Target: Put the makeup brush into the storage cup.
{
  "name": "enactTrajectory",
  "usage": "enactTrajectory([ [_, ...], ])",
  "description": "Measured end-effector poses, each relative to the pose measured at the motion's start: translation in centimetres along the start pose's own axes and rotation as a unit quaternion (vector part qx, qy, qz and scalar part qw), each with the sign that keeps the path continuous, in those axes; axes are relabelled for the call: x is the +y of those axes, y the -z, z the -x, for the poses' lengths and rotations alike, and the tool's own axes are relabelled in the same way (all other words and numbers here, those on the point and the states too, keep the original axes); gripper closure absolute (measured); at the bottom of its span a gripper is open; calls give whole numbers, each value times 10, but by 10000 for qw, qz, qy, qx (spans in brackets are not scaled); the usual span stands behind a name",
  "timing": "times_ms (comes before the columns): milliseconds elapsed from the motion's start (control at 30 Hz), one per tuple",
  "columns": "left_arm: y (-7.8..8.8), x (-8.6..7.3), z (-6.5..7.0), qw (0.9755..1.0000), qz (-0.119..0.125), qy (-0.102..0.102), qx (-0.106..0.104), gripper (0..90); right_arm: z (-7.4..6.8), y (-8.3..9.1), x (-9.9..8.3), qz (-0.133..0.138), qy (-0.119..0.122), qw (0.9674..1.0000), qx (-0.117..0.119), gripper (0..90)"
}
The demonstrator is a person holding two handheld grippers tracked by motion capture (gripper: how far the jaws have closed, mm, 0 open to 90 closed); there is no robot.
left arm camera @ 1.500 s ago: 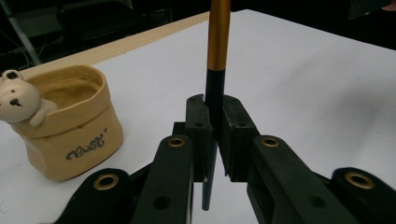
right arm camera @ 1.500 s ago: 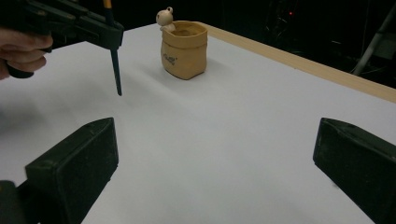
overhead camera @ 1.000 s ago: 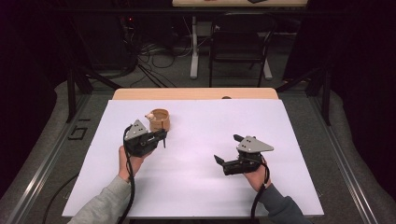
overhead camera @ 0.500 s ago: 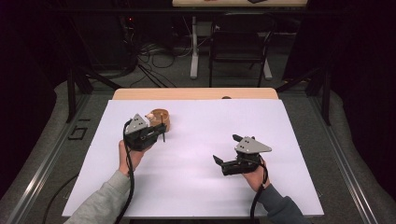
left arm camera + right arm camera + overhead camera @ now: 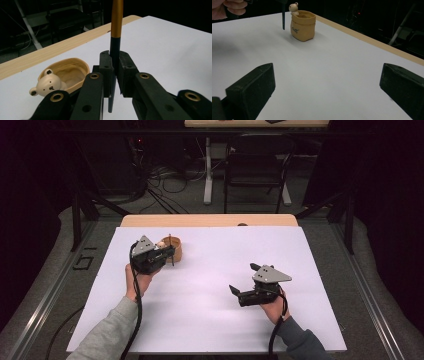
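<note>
I saw small dark lettering on the front of the bear pen holder (image 5: pixel 303 25), too small for me to read.

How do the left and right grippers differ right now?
The left gripper has its jaws shut on an upright pen beside the bear pot; the right gripper has its jaws wide open with nothing between them. The left sits near the table's far-left part, the right nearer the front right. Both are hand-held, with grey plates on top.

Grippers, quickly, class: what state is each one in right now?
Left gripper: closed on the pen, held upright beside the bear pot.
Right gripper: open, holding nothing.
</note>
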State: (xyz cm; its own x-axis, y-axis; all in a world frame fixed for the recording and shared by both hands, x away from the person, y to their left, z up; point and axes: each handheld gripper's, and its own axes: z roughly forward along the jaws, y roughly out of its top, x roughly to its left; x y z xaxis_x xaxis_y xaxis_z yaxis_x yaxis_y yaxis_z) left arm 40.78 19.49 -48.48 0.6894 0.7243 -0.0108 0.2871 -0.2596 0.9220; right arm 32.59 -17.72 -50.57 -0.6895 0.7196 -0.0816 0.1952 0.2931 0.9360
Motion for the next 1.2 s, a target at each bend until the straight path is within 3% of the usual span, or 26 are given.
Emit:
enactTrajectory([
  [867,-2,18,-15,9997,178,63,124,830,2,-1,0,-35,-3,10000,-49,0],
  [1200,-1,25,-23,9990,336,89,271,830,2,-2,-1,-74,-2,10000,-25,0],
])
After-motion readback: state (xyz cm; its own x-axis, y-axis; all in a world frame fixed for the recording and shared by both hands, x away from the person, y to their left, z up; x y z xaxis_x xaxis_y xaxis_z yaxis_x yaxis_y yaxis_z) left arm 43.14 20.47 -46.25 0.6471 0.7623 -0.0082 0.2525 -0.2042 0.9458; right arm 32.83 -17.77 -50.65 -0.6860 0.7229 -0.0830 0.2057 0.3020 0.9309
